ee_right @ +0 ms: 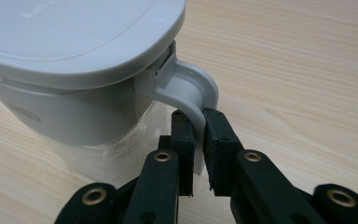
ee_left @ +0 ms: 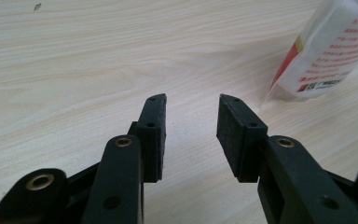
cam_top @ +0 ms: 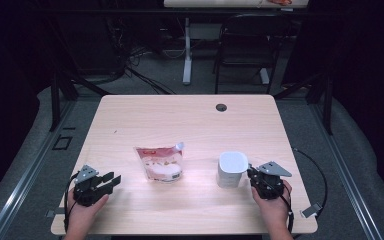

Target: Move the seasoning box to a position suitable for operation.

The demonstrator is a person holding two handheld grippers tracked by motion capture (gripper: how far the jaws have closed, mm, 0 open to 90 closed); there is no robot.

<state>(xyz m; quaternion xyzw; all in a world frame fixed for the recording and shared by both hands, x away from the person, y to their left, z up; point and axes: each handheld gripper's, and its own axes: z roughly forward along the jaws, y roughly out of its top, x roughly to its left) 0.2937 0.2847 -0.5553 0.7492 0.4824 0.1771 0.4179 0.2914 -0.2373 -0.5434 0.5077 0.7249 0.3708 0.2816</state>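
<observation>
A white lidded container [cam_top: 231, 169] stands on the wooden table [cam_top: 180, 115], right of centre. In the right gripper view its grey-white lid [ee_right: 74, 32] sits over a clear lower body, and a curved handle [ee_right: 193, 88] points at me. My right gripper [ee_right: 196, 119] is shut on that handle, the pads pressing its lower end; from above this gripper [cam_top: 250, 173] touches the container's right side. A red and white pouch [cam_top: 160, 162] lies at the middle of the table. My left gripper [cam_top: 116, 181] rests left of the pouch [ee_left: 331, 51], open [ee_left: 191, 121] with bare table between its pads.
A round cable hole [cam_top: 221, 107] sits near the table's far edge. Beyond the table stand a black chair [cam_top: 250, 40] and a white desk leg [cam_top: 187, 55] with cables on the floor. Both hands are close to the table's near edge.
</observation>
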